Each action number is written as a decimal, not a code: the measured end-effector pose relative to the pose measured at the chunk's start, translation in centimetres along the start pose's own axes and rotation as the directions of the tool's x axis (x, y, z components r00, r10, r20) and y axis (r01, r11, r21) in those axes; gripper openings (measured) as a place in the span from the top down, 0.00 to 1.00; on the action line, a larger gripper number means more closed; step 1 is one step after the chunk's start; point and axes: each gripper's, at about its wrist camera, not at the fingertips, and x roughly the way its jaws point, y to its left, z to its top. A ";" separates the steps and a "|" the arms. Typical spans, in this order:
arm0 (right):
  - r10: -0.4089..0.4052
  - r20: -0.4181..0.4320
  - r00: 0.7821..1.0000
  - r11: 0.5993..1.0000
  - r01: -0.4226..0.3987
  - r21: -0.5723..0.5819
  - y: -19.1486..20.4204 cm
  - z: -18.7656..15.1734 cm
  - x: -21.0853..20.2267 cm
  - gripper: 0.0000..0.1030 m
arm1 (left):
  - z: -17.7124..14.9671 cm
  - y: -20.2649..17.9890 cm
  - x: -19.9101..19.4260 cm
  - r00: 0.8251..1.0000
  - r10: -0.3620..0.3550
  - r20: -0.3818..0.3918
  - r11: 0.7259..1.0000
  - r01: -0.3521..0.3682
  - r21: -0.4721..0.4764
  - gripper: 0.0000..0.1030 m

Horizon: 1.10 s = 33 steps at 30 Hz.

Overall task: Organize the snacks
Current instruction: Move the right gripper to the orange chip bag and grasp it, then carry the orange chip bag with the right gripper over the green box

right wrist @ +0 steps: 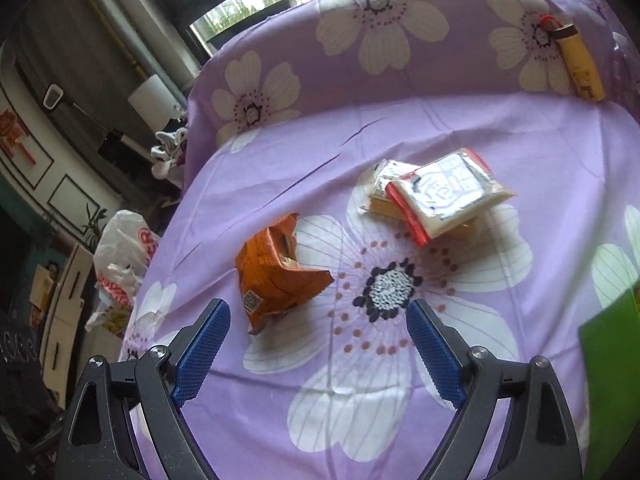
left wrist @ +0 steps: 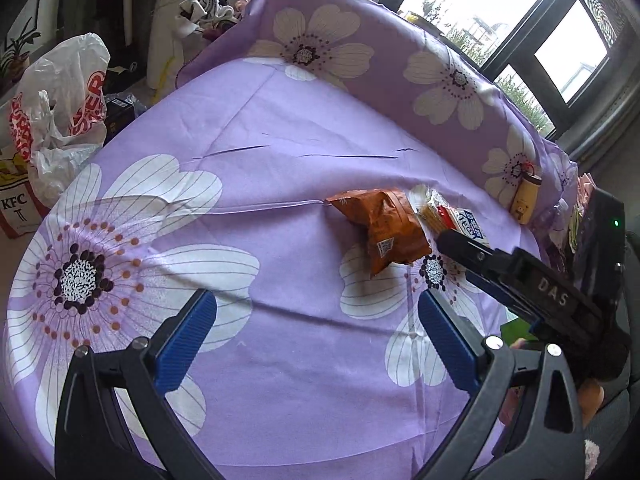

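An orange snack bag (left wrist: 383, 229) lies on the purple flowered cloth (left wrist: 280, 128); it also shows in the right wrist view (right wrist: 276, 272). Beside it lie cracker packets, a red-and-white one (right wrist: 448, 192) on top of a yellowish one (right wrist: 384, 200); they also show in the left wrist view (left wrist: 444, 212). My left gripper (left wrist: 316, 308) is open and empty, hovering over the cloth short of the bag. My right gripper (right wrist: 318, 316) is open and empty, just short of the orange bag; it shows as a black body (left wrist: 532, 284) in the left wrist view.
A yellow tube-shaped item (right wrist: 580, 64) lies at the raised back of the cloth, also in the left wrist view (left wrist: 526, 198). A green object (right wrist: 608, 380) is at the right edge. A plastic bag (left wrist: 64, 96) and KFC box (left wrist: 16, 204) stand off the left side.
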 end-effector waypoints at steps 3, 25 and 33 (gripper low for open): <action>-0.022 -0.047 0.999 1.000 0.021 -0.023 1.3 1.1 2.8 0.12 | 0.0 0.2 0.3 1.000 0.013 -0.016 1.000 -0.013 -0.003 0.02; 0.114 -0.199 0.973 0.992 -0.122 -0.027 0.5 -2.1 0.1 0.65 | -2.6 -4.1 1.6 0.957 -0.202 -0.209 0.961 0.235 0.146 0.02; 0.149 -0.240 0.959 0.989 -0.142 0.049 -1.9 -5.8 -3.2 0.65 | -6.8 -8.7 3.2 0.929 -0.201 -0.310 0.910 0.294 0.291 0.10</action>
